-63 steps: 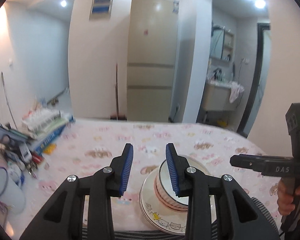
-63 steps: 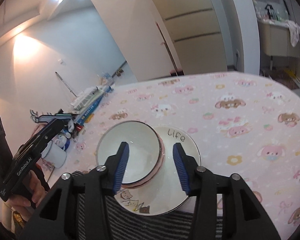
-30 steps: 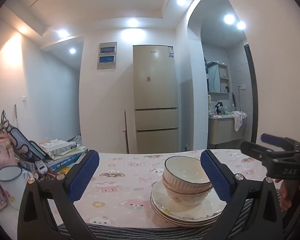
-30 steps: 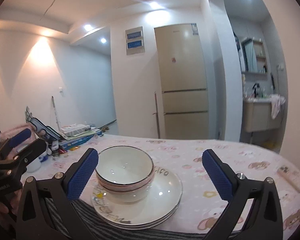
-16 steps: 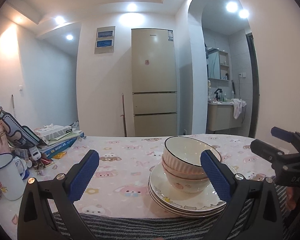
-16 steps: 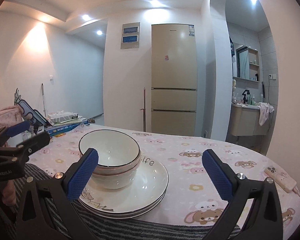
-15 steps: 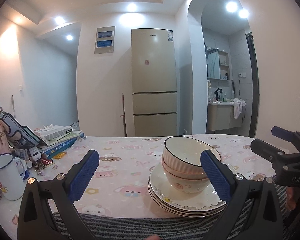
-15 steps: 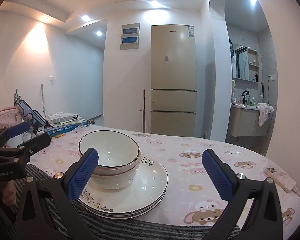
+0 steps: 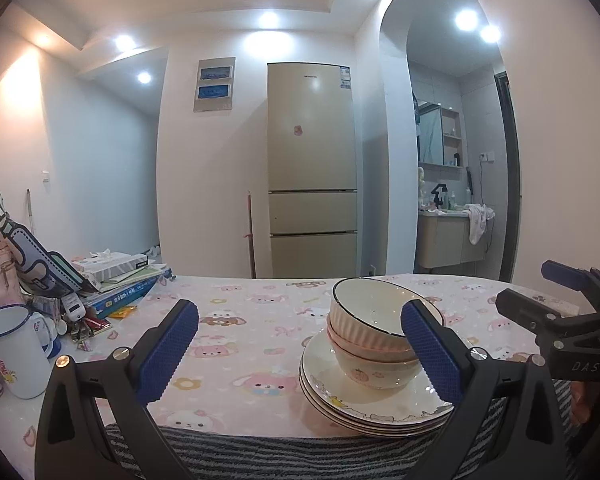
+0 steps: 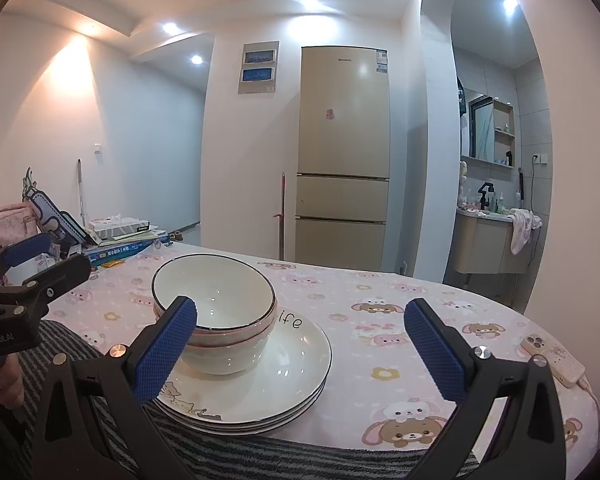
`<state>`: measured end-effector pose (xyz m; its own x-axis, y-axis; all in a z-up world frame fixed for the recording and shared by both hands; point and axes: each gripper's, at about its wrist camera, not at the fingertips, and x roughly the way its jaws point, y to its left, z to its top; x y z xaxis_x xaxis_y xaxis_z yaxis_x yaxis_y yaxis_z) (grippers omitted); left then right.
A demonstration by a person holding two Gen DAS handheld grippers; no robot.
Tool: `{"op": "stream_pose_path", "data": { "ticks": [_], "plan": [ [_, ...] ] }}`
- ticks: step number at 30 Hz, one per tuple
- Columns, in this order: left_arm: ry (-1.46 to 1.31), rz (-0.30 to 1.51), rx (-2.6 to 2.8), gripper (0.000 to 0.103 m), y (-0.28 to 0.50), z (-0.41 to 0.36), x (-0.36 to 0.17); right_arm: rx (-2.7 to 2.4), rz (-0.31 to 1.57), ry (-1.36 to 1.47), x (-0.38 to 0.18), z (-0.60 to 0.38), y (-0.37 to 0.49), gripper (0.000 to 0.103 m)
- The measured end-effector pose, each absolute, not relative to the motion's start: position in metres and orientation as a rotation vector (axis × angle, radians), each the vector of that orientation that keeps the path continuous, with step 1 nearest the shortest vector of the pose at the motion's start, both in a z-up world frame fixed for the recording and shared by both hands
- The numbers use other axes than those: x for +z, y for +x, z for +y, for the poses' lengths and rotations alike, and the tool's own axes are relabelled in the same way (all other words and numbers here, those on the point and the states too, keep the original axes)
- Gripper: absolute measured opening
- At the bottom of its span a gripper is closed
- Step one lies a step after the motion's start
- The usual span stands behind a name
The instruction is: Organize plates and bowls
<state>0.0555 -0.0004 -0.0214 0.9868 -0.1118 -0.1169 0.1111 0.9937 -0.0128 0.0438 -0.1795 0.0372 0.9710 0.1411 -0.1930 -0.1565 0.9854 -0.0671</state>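
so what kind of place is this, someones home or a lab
Most likely a lived-in home, in a dining area. A tall fridge stands against the wall, a bathroom sink with a towel shows through the arch, and the stacked bowls and plates sit on a cartoon-print tablecloth.

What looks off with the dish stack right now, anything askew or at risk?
The bowls sit off-centre on the plates, toward their left side rather than the middle. The plate stack rests at the table's near edge, just beside the striped cloth. Nothing looks chipped or spilled. Both claws are open and clear of the dishes.
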Motion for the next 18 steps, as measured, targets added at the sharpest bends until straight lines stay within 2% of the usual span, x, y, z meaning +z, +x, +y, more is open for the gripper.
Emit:
{"op": "stream_pose_path", "data": {
  "ticks": [18],
  "plan": [
    [0.021, 0.087, -0.08, 0.103, 0.0464, -0.0033, -0.0236, 0.144, 0.197, -0.109, 0.0361, -0.1762, 0.0442, 0.103]
  ]
}}
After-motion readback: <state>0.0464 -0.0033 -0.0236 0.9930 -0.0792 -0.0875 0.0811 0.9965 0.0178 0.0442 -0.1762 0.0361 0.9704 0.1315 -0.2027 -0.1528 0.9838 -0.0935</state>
